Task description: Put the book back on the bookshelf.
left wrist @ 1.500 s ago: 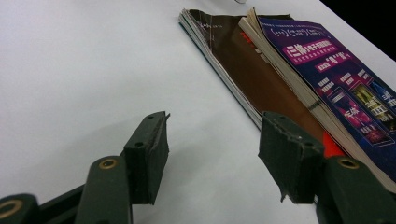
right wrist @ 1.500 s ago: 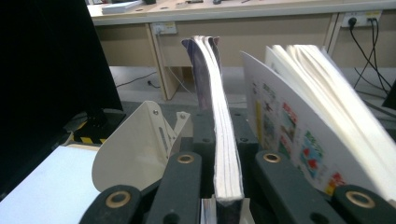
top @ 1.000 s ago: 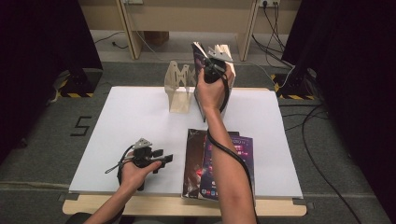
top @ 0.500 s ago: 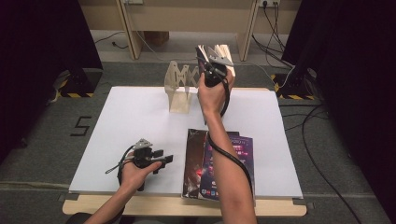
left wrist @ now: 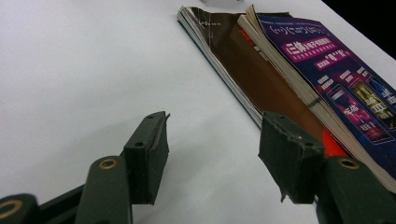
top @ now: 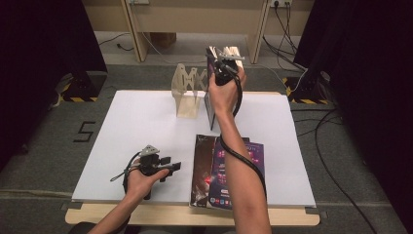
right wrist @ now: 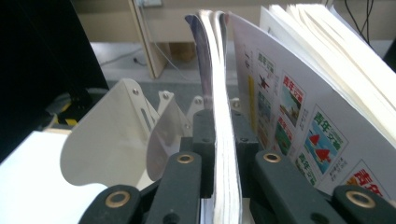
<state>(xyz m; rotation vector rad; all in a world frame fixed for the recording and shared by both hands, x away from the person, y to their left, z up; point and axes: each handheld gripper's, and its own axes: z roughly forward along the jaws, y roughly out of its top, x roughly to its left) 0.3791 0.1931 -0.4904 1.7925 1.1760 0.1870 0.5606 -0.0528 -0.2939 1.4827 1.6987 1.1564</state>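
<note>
My right gripper (top: 225,68) is held up at the table's far edge, shut on a thin dark-covered magazine (top: 211,100) that stands upright. In the right gripper view its jaws (right wrist: 217,126) pinch the magazine (right wrist: 212,70) by its edge; they have just been closing on it. A clear slotted file rack (top: 187,90) stands just left of the magazine, and its curved dividers (right wrist: 107,144) lie beside it. My left gripper (top: 173,168) rests near the front edge, open with nothing between its fingers (left wrist: 212,154).
Two books lie stacked at the front centre: a purple-covered one (left wrist: 327,70) on a brown glossy one (left wrist: 247,74), just right of my left gripper. A thick white-paged book (right wrist: 299,107) with coloured pictures stands right of the held magazine. The white table top (top: 136,126) is bare at the left.
My right hand has shifted only slightly with the magazine at the rack. The left hand and the stacked books have not moved.
</note>
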